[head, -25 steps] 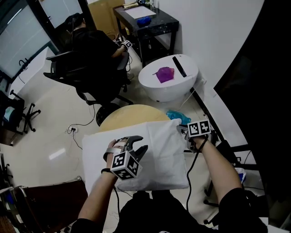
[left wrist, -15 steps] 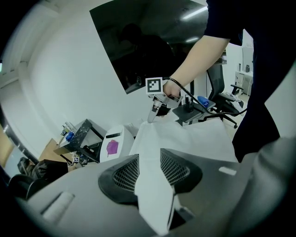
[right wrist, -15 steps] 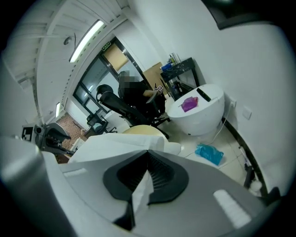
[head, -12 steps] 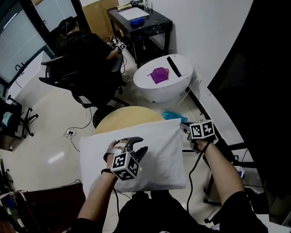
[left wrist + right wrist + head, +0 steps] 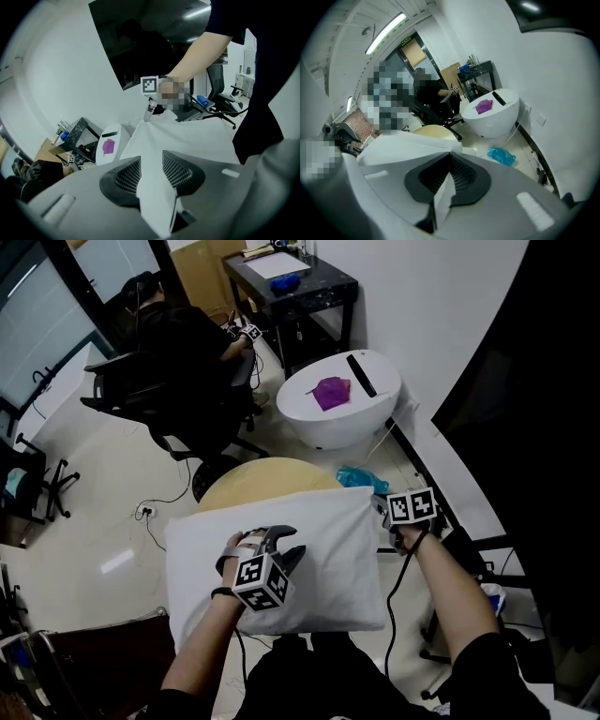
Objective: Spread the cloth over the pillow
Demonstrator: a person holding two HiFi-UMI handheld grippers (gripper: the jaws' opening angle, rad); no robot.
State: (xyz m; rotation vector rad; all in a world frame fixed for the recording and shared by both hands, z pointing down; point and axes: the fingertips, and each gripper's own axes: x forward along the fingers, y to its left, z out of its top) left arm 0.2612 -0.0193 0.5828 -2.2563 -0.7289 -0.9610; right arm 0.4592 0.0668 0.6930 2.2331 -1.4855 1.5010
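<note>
Your left gripper (image 5: 272,542) points forward and down at the end of your bare left forearm (image 5: 199,648), its jaws partly closed and pinching a fold of the white cloth (image 5: 187,136). Your right gripper (image 5: 384,512) sits out to the right on your outstretched right forearm (image 5: 457,589), jaws pressed together on a thin edge of that cloth. The two grippers are well apart, the right one slightly farther forward.
</note>
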